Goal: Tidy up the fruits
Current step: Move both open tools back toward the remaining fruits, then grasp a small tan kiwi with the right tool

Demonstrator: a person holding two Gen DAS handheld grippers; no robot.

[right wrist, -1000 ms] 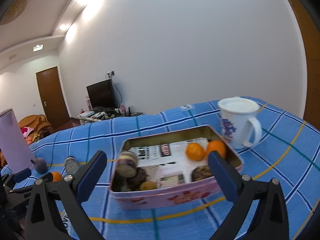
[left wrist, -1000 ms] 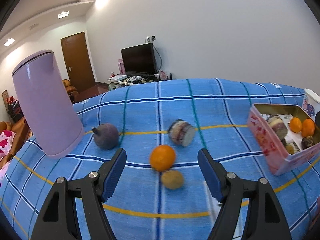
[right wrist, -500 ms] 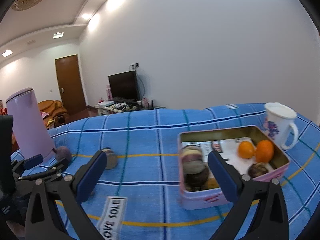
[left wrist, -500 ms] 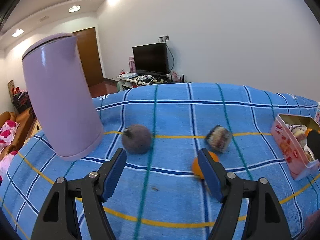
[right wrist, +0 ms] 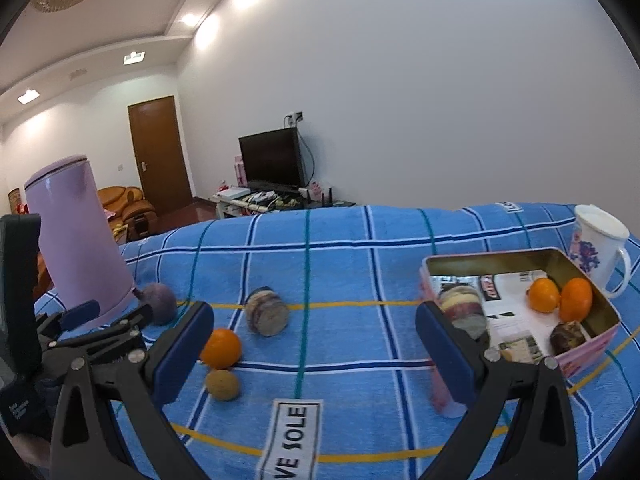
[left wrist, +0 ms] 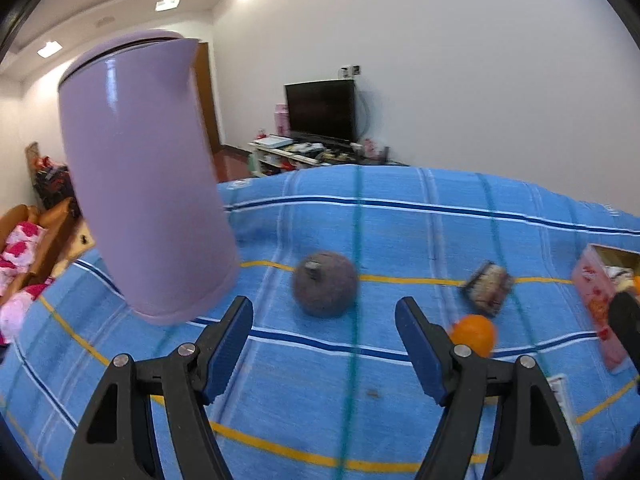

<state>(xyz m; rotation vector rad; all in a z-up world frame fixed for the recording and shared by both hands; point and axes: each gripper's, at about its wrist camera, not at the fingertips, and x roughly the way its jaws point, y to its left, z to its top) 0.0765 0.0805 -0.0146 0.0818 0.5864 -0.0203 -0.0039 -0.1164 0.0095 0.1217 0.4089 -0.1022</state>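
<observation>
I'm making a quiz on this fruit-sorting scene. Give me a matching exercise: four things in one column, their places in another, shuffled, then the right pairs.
Things:
1. purple round fruit
2. white mug
3. two oranges
4. brownish small fruit

Places:
A. inside the pink tin
B. on the cloth just in front of the loose orange
C. beside the base of the lilac kettle
D. behind the tin's far right corner

Pairs: 1-C, 2-D, 3-A, 4-B
</observation>
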